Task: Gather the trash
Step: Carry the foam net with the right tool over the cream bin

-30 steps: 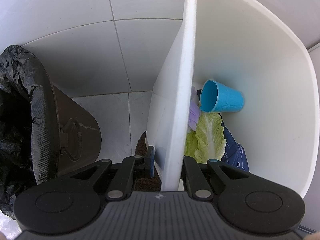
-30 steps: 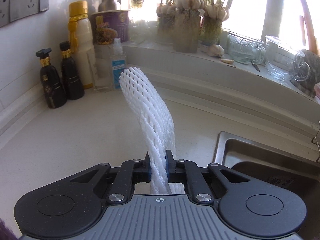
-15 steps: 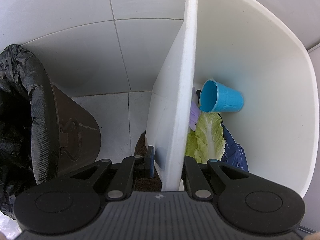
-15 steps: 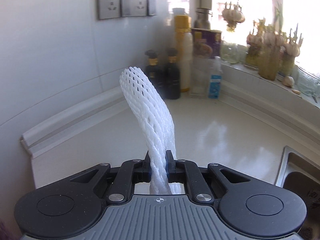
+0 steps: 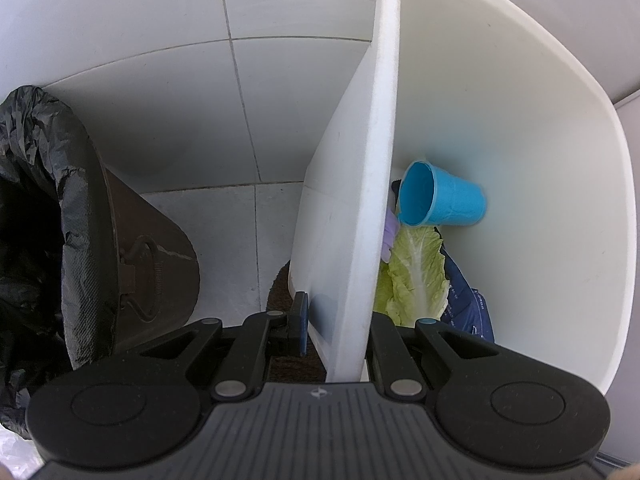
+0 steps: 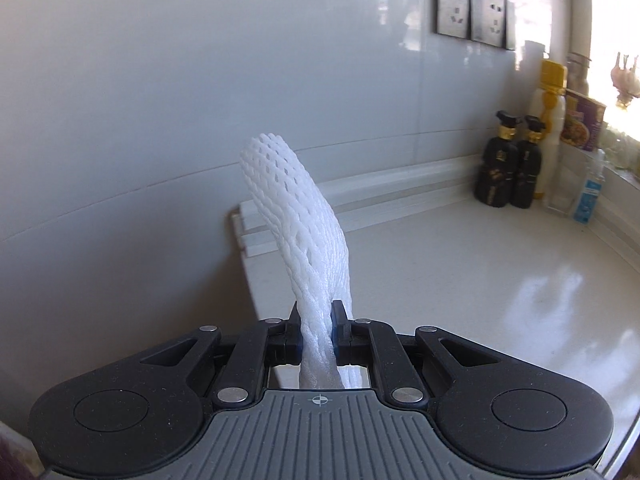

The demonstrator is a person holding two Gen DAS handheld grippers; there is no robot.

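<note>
L tool [image 5: 338, 334] clamps bin rim [image 5: 382, 184]; R tool [image 6: 316, 330] pinches foam net [image 6: 298, 216].

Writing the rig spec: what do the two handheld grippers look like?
Left gripper and right gripper match: grey ribbed body with a small crosshair mark, black rounded side lobes with disc insets, black linkage arms with silver pivot pins, and blue-edged pads. No cables or sleeves visible.

White tiled floor [image 5: 168, 120]; sunlit countertop [image 6: 480, 272] (wall sockets [image 6: 472, 26] above).
</note>
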